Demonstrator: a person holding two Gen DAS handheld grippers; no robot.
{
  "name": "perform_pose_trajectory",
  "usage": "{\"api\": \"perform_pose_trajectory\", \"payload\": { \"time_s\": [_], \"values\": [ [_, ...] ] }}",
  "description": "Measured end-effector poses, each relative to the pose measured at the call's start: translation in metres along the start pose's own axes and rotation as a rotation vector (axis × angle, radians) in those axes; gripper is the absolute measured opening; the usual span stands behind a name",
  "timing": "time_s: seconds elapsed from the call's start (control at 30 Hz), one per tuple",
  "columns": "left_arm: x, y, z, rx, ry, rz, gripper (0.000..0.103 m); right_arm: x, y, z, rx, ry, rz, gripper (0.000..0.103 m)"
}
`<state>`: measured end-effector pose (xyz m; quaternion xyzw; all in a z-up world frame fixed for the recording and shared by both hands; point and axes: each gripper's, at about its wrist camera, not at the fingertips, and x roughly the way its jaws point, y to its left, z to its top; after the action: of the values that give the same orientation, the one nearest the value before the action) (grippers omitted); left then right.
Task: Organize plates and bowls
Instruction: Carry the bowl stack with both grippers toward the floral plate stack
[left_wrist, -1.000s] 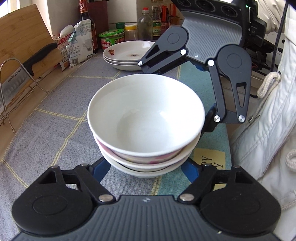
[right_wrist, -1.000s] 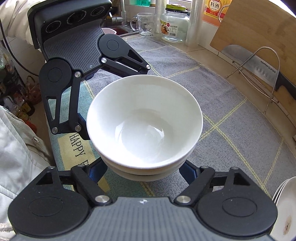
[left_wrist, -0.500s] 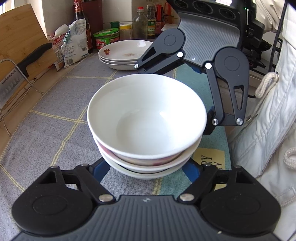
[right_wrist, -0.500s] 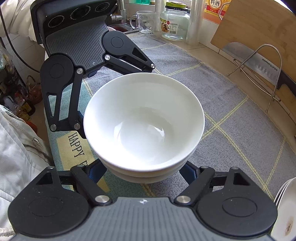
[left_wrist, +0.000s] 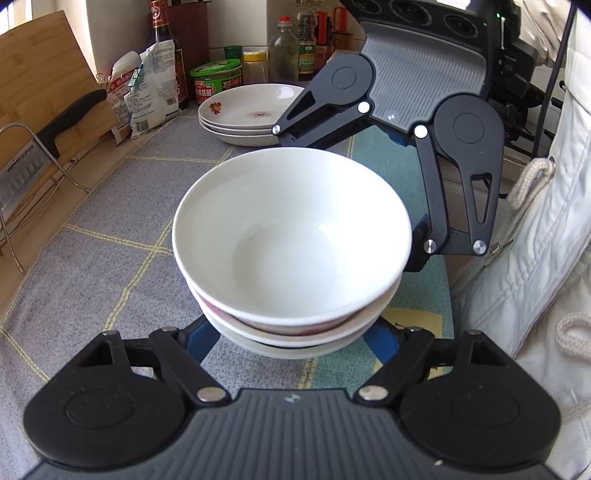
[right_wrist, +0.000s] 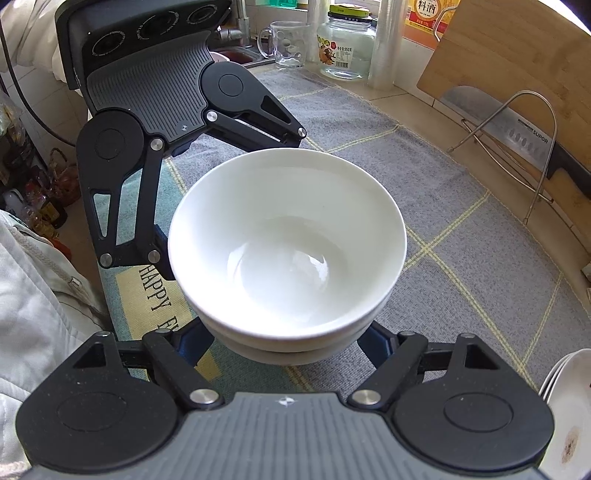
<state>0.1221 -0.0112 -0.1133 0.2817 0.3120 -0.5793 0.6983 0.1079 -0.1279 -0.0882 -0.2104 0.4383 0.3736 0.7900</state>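
Observation:
A stack of three white bowls (left_wrist: 291, 254) is held between both grippers, which face each other across it. My left gripper (left_wrist: 291, 336) has its blue fingers spread wide against the lowest bowl. My right gripper (right_wrist: 291, 339) is spread wide against the stack (right_wrist: 288, 251) from the other side. The fingertips are hidden under the bowls. I cannot tell whether the stack rests on the grey mat (left_wrist: 110, 236). A stack of three white plates (left_wrist: 251, 114) sits at the back of the mat in the left wrist view and at the lower right edge in the right wrist view (right_wrist: 569, 410).
A wooden cutting board (left_wrist: 44, 85), a cleaver (right_wrist: 517, 133) and a wire rack (right_wrist: 535, 147) line the wall side. Bottles, jars and a snack bag (left_wrist: 151, 81) stand behind the plates. A glass jar (right_wrist: 343, 40) and a mug (right_wrist: 288, 44) stand near the sink. The person's white jacket (left_wrist: 535, 240) is close.
Both grippers with the bowl stack have shifted towards the plates, which look nearer and larger in the left wrist view. The hold on the bowls is unchanged.

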Motion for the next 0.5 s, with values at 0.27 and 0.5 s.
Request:
{"api": "perform_pose_trajectory", "payload": {
  "time_s": [0.27,0.5],
  "values": [
    [0.001,-0.004,0.025,0.009,-0.003,0.017,0.083,-0.023,-0.014,-0.003,-0.010,-0.004,-0.011,0.087],
    [0.014,-0.009,0.056,0.023,-0.008,0.025,0.083,-0.047,-0.036,-0.020,-0.007,-0.010,-0.017,0.087]
  ]
}}
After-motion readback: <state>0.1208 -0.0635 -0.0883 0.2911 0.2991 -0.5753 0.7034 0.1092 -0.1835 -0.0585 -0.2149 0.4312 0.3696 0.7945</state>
